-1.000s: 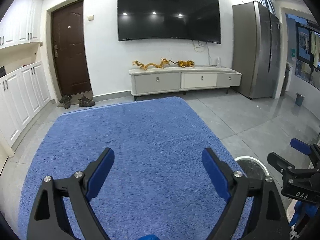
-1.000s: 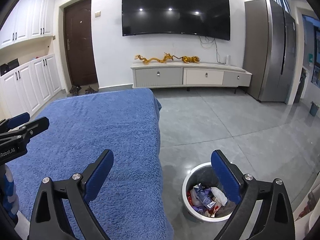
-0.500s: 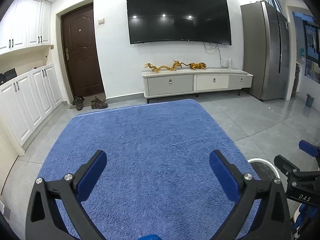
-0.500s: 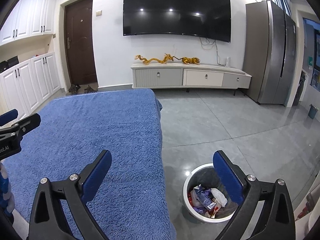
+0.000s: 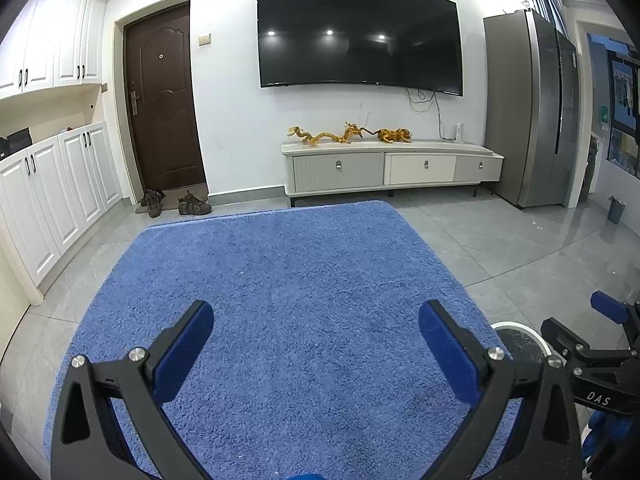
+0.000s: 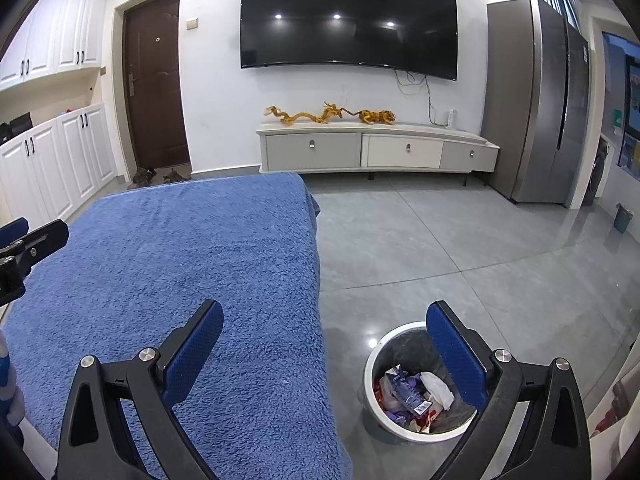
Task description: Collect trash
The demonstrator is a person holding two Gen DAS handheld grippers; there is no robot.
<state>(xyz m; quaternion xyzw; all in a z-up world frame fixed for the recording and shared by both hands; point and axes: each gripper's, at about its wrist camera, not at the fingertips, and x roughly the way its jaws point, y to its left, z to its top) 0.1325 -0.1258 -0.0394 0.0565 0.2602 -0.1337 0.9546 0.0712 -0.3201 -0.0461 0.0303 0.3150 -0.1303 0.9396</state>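
A white-rimmed trash bin [image 6: 404, 344] stands on the grey floor beside the table's right edge, holding wrappers and crumpled paper [image 6: 408, 394]. My right gripper [image 6: 324, 312] is open and holds nothing; its right finger is in front of the bin and its left is over the blue fleece cloth [image 6: 180, 260]. My left gripper [image 5: 316, 320] is open wide over the same cloth [image 5: 300, 264] with nothing between its fingers. No loose trash shows on the cloth. The bin's rim [image 5: 516, 326] peeks past the cloth edge, behind a finger of the right gripper [image 5: 568, 340].
A low TV cabinet [image 5: 392, 168] with gold figurines stands against the far wall under a large TV [image 5: 360, 36]. A grey fridge [image 5: 536, 112] is at the right, with a small bin [image 5: 616, 208] beyond it. White cupboards [image 5: 52, 196], a brown door and shoes [image 5: 176, 202] are at the left.
The left gripper's jaws have spread a little wider and its view has levelled slightly. The right gripper has stayed where it was, open over the cloth edge and the bin.
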